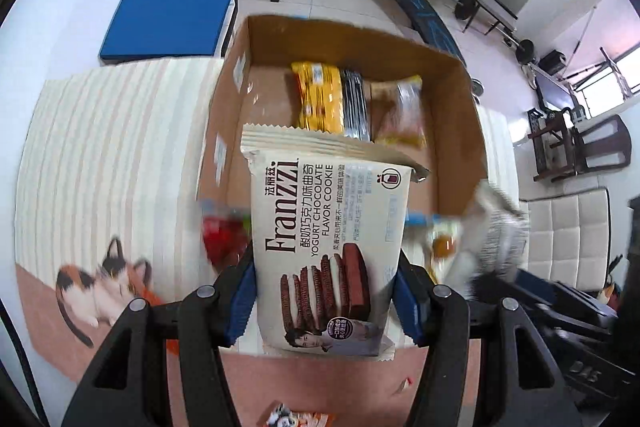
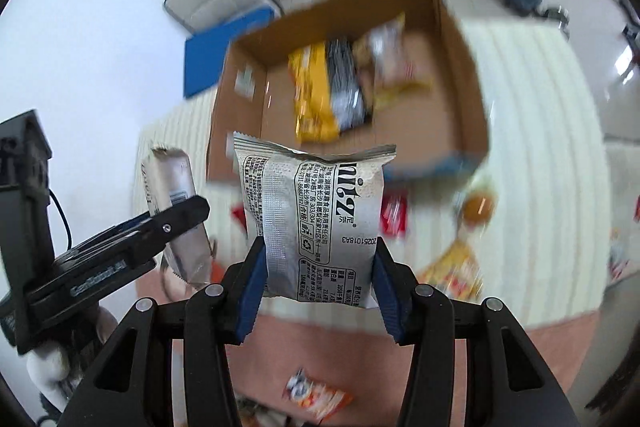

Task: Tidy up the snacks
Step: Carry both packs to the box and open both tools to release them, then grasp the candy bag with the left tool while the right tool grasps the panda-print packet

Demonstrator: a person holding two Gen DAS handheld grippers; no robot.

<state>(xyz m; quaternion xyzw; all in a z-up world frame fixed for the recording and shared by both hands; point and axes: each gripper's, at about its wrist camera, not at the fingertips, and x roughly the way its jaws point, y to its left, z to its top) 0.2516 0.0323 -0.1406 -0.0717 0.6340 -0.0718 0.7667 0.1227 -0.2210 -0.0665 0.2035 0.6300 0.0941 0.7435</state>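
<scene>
My left gripper (image 1: 326, 297) is shut on a cream Franzzi chocolate cookie packet (image 1: 326, 227), held above the near edge of an open cardboard box (image 1: 460, 99). My right gripper (image 2: 318, 277) is shut on a silver-grey snack packet (image 2: 312, 211), its printed back facing the camera, also above the table in front of the cardboard box (image 2: 468, 67). Inside the box lie a yellow packet (image 1: 318, 95), a black-and-silver packet (image 1: 356, 107) and a clear-wrapped snack (image 1: 404, 111). In the right wrist view the left gripper (image 2: 176, 215) with its cookie packet (image 2: 172, 187) shows at the left.
The box stands on a striped cream cloth (image 1: 120, 147) with a cat print (image 1: 100, 287). Loose snacks lie near the box: a red packet (image 1: 226, 239), an orange one (image 2: 478, 207), an orange-white one (image 2: 316, 395). A chair with a blue cushion (image 1: 168, 23) and gym gear stand behind.
</scene>
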